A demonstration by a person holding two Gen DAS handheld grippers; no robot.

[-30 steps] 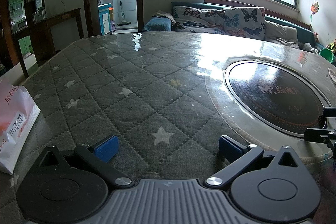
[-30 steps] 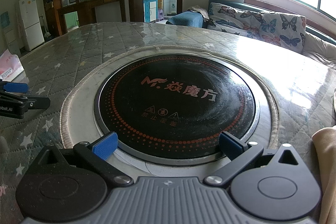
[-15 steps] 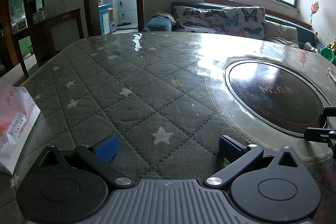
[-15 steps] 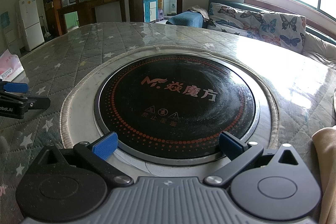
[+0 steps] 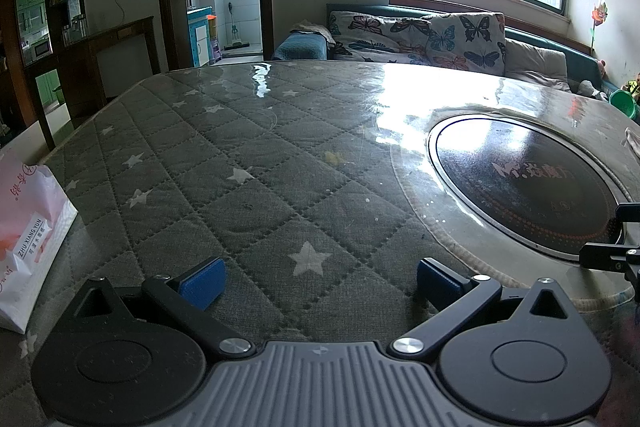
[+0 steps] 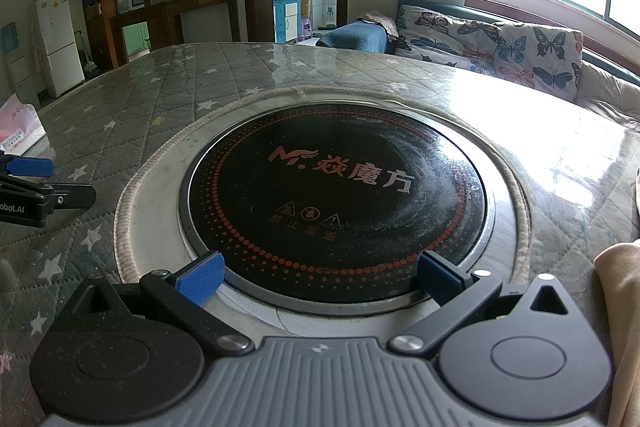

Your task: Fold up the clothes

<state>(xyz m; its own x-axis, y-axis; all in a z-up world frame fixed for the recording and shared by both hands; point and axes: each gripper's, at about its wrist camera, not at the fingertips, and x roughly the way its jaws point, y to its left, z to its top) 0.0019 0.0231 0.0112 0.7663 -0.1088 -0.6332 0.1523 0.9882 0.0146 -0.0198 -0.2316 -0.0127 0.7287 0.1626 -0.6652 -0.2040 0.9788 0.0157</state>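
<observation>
Grey quilted cloth with white stars covers the round surface [image 5: 248,187], under a clear shiny sheet that reflects the window light. Set into the middle is a black round induction cooktop [image 6: 336,195] with orange dots and Chinese letters.

Over the quilted part, the left hand-held gripper [image 5: 318,277] hovers with its two blue pads [image 5: 202,281] spread wide and nothing between them. Over the near rim of the cooktop, the right hand-held gripper [image 6: 318,277] is also wide apart and holds nothing. Each one appears only partly at the edge of the other's view.

A beige garment [image 6: 618,307] lies at the right edge of the right wrist view, just beside that gripper; it is cut off by the frame, so I cannot tell its kind or shape. On the far left a white and pink paper bag [image 5: 28,235] stands, also cut off. Behind the surface is a sofa with butterfly cushions [image 5: 432,37].
</observation>
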